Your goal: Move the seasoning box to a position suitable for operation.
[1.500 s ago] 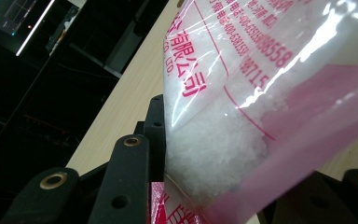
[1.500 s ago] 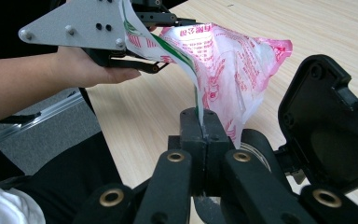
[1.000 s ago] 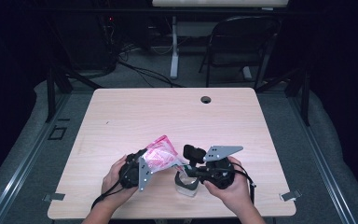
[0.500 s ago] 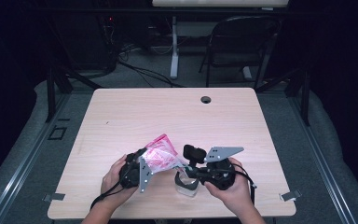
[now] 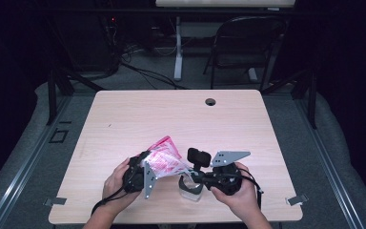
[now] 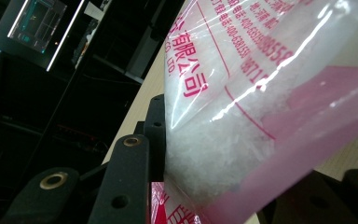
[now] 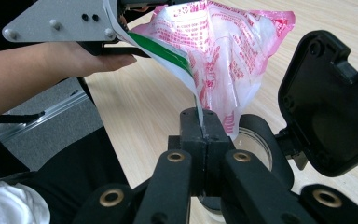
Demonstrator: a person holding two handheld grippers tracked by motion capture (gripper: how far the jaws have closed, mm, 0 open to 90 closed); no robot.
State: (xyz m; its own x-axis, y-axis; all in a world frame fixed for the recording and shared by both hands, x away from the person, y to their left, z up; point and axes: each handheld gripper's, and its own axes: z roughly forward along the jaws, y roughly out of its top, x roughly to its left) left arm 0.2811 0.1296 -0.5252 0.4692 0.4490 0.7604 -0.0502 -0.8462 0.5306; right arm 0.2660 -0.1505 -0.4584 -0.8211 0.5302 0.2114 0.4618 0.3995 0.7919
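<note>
Sagging with white grains, the pink-printed plastic bag tilts over a glass jar.

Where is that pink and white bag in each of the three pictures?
High view: the bag sits low and left of centre, tilted between the two hands above the small jar.
Left claw view: it covers the right and centre, pressed by the black jaws at the bottom.
Right claw view: it hangs at top centre, its corner pinched in the shut jaws.
Shared landmark: the wooden table.
</note>
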